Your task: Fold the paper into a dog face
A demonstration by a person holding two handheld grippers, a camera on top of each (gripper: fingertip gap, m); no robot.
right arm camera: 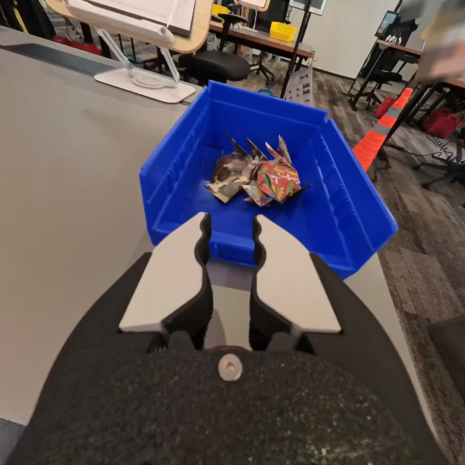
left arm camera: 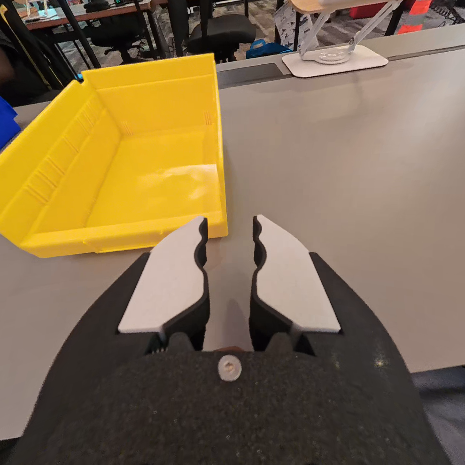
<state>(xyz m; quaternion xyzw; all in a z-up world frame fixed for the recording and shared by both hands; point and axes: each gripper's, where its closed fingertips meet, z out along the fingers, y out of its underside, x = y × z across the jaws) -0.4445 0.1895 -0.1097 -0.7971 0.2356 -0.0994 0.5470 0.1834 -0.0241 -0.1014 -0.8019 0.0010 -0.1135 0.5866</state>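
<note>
Presently both grippers idle, jaws apart, empty: left gripper [left arm camera: 230, 221] near yellow bin [left arm camera: 151, 75] holding flat yellow sheet [left arm camera: 186, 181], likely supply; right gripper [right arm camera: 230, 221] faces blue bin [right arm camera: 352, 226] with folded patterned papers [right arm camera: 259, 176], probably finished pile. Grey tabletop [left arm camera: 339, 176] bare for folding.

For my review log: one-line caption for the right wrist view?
Open right gripper faces blue bin holding folded patterned papers.

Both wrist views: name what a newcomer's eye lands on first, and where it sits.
The bright yellow bin dominates the left wrist view, on the grey table ahead-left of the open left gripper, holding one pale sheet. In the right wrist view, a blue bin at the table's right edge holds folded patterned papers, beyond the open right gripper.
</note>
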